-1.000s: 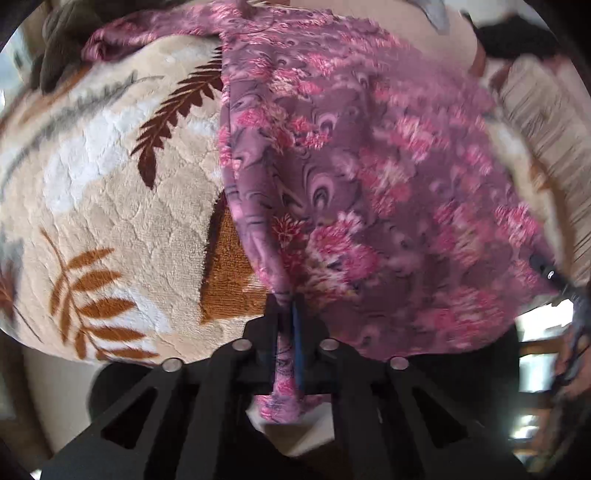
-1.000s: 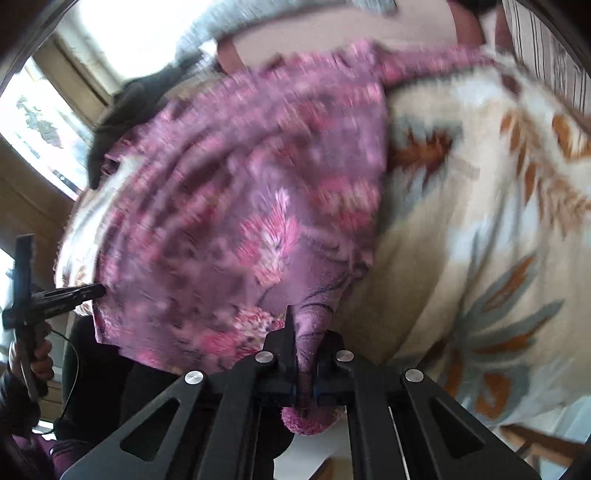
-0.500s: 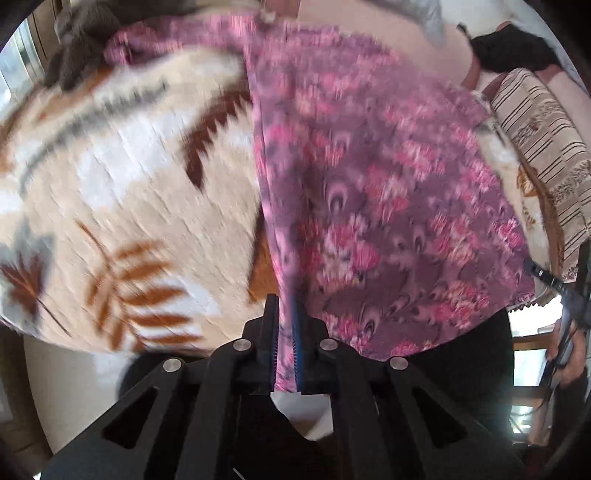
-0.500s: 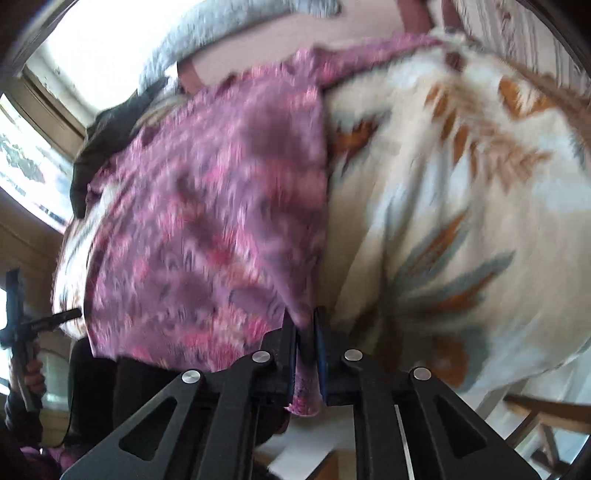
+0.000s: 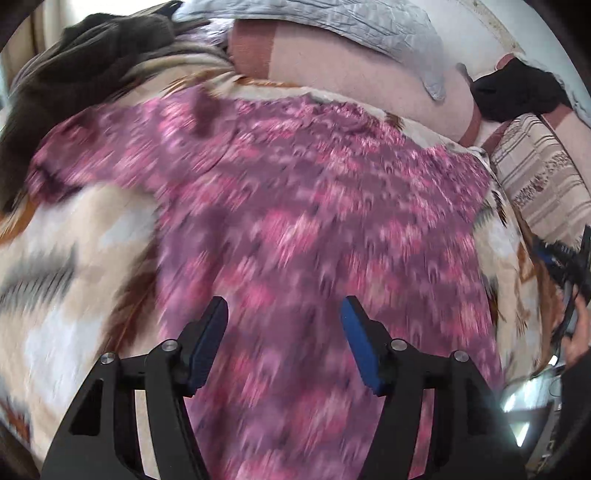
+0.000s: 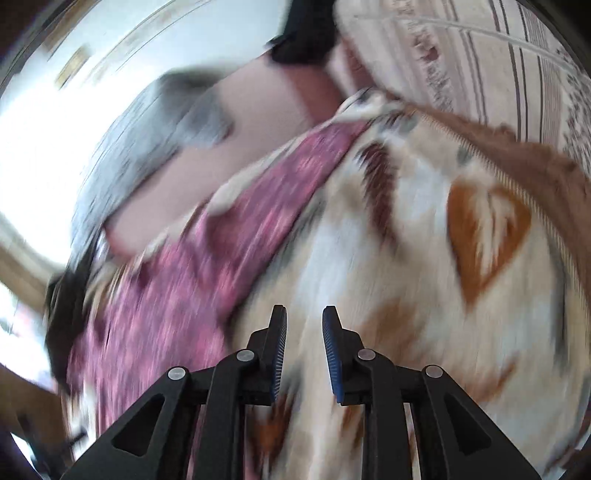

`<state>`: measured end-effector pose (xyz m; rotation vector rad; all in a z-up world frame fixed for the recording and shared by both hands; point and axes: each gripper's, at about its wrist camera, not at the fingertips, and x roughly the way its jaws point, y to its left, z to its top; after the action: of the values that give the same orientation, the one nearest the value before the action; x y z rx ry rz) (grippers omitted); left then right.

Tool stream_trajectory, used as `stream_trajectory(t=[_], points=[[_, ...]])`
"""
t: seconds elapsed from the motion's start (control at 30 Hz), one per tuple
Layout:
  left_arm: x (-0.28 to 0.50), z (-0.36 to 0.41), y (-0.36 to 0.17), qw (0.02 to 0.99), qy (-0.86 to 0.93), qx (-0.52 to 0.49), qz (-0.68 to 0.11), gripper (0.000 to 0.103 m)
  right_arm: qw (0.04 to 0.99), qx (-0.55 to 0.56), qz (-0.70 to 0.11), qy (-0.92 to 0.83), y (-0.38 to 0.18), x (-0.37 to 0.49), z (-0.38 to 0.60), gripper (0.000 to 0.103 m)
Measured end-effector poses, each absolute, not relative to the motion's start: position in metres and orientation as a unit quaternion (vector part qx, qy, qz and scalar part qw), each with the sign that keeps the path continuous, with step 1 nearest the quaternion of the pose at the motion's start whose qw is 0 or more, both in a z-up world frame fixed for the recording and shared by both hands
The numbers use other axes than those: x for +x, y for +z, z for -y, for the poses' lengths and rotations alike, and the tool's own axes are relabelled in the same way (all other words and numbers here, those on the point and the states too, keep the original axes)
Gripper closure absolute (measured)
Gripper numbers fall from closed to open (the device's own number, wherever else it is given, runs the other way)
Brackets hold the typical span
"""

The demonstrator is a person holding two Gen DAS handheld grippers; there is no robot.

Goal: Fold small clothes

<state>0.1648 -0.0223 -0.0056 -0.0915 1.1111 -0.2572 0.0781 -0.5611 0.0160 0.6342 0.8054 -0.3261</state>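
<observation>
A pink floral garment [image 5: 314, 229] lies spread on a leaf-patterned blanket [image 5: 66, 266] (both views are motion-blurred). The left gripper [image 5: 284, 314], jaws just opened wide, hangs released above the cloth; the right gripper [image 6: 304, 323], jaws just parted, stands empty over bare blanket beside it.

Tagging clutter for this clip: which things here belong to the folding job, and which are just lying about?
Job:
- pink floral garment
- left gripper, right gripper, both open

Lying about:
- leaf-patterned blanket underneath
- dark clothing
- grey cloth
- striped cushion
</observation>
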Motion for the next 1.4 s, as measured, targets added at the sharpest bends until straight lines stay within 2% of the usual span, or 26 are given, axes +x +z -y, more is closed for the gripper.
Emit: stream_trajectory(t=[0.07, 0.27, 0.53, 0.7, 0.73, 0.77, 0.8, 1.0, 1.07, 1.13, 1.17, 1.23, 1.3, 1.33, 1.37, 1.4], points=[[0.19, 0.038, -0.011, 0.844, -0.123, -0.04, -0.52, 0.04, 0.853, 0.314, -0.374, -0.184, 0.011, 0.109, 0.592, 0.074], [0.249, 0.073, -0.035, 0.851, -0.126, -0.004, -0.51, 0.04, 0.829, 0.365, -0.355, -0.231, -0.018, 0.195, 0.654, 0.074], [0.263, 0.092, -0.056, 0.85, -0.159, 0.026, -0.502, 0.04, 0.818, 0.385, -0.343, -0.255, -0.068, 0.274, 0.686, 0.066], [0.262, 0.099, -0.063, 0.852, -0.166, 0.042, -0.495, 0.04, 0.837, 0.374, -0.317, -0.245, -0.075, 0.292, 0.685, 0.061], [0.262, 0.099, -0.063, 0.853, -0.165, 0.041, -0.494, 0.04, 0.84, 0.363, -0.321, -0.244, -0.074, 0.295, 0.683, 0.071], [0.263, 0.1, -0.063, 0.853, -0.165, 0.038, -0.494, 0.04, 0.843, 0.347, -0.333, -0.242, -0.073, 0.298, 0.682, 0.094], [0.265, 0.099, -0.062, 0.853, -0.167, 0.034, -0.494, 0.04, 0.843, 0.335, -0.343, -0.244, -0.071, 0.301, 0.682, 0.099], [0.277, 0.09, -0.051, 0.859, -0.158, 0.012, -0.488, 0.04, 0.854, 0.354, -0.24, -0.296, -0.033, 0.243, 0.699, 0.1], [0.283, 0.086, -0.049, 0.863, -0.148, 0.008, -0.483, 0.04, 0.847, 0.365, -0.238, -0.306, -0.035, 0.224, 0.707, 0.1], [0.291, 0.083, -0.055, 0.861, -0.134, 0.006, -0.491, 0.04, 0.82, 0.387, -0.285, -0.312, -0.055, 0.212, 0.72, 0.099], [0.294, 0.082, -0.06, 0.857, -0.13, 0.002, -0.499, 0.04, 0.809, 0.394, -0.3, -0.315, -0.061, 0.208, 0.722, 0.098], [0.297, 0.079, -0.069, 0.851, -0.125, -0.004, -0.511, 0.04, 0.807, 0.419, -0.274, -0.313, -0.063, 0.187, 0.728, 0.091], [0.293, 0.082, -0.068, 0.855, -0.126, 0.009, -0.502, 0.039, 0.805, 0.442, -0.226, -0.326, -0.058, 0.17, 0.732, 0.075], [0.292, 0.083, -0.068, 0.855, -0.127, 0.012, -0.503, 0.037, 0.803, 0.45, -0.222, -0.321, -0.059, 0.17, 0.735, 0.059], [0.291, 0.083, -0.068, 0.855, -0.127, 0.012, -0.503, 0.036, 0.8, 0.458, -0.224, -0.317, -0.06, 0.173, 0.738, 0.054], [0.29, 0.084, -0.069, 0.855, -0.127, 0.014, -0.503, 0.035, 0.797, 0.455, -0.233, -0.322, -0.061, 0.178, 0.74, 0.054]])
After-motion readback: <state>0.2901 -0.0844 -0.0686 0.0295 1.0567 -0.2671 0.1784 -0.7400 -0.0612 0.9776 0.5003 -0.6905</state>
